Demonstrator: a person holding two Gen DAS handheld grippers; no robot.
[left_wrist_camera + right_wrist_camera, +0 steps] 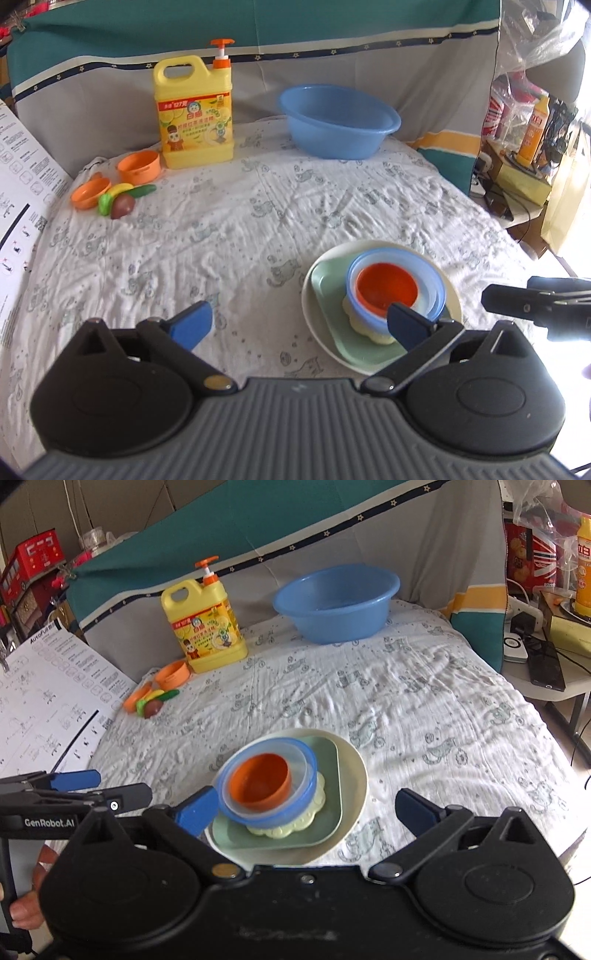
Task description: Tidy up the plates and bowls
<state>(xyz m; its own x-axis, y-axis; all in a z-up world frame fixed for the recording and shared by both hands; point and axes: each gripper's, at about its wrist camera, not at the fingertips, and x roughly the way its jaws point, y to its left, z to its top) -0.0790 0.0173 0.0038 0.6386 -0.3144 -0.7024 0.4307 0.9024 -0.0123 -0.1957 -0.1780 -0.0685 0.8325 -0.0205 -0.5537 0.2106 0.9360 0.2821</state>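
Both grippers hang spread wide and hold nothing: the left gripper (pixel 301 325) near the front edge of the cloth (pixel 229 229), the right gripper (pixel 308 810) beside it, each with one blue finger overlapping the stack in its own view; contact cannot be told. The stack sits near the front edge: an orange bowl (pixel 258 779) nested in a blue bowl (pixel 306 764), on a pale scalloped dish (pixel 317 797), on a green plate (pixel 332 775), on a cream plate (pixel 356 771). Toward the back left corner lie orange cups (pixel 138 166) and toy food (pixel 122 201). At the back edge stand a yellow jug (pixel 195 110) and a blue basin (pixel 338 122).
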